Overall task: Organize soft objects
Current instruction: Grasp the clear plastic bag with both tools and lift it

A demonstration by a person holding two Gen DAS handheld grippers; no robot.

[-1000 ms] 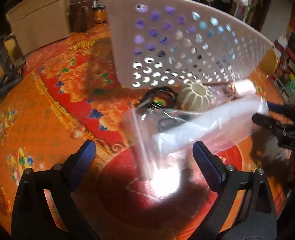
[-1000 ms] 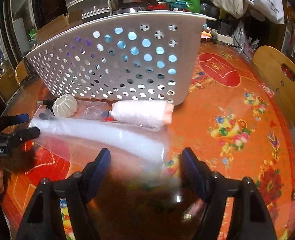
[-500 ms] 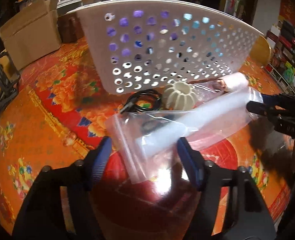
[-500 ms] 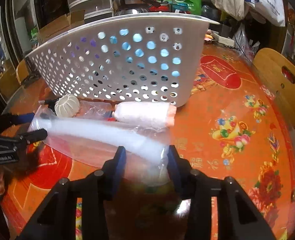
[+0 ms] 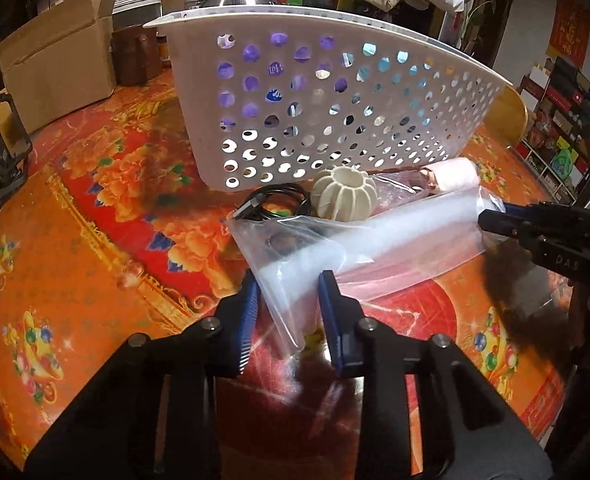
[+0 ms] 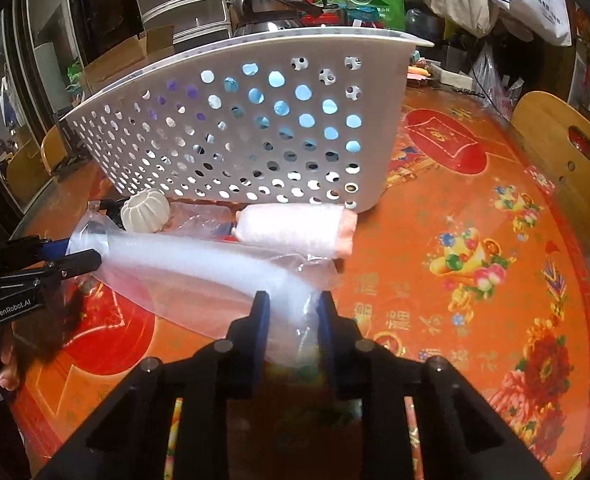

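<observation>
black grippers point(image 5: 289, 316) with blue finger pads point(image 5: 330, 312), silver screws.

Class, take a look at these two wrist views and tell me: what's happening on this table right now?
A person works two handheld tongs on a clear plastic bag holding a long white foam roll. The left tongs close on one end of the bag, the right tongs on the other, with the bag stretched between them low over the orange floral table. Behind it stands a white perforated basket. A ribbed white ball, a pink-ended roll and a coiled black cable lie in front of the basket.
</observation>
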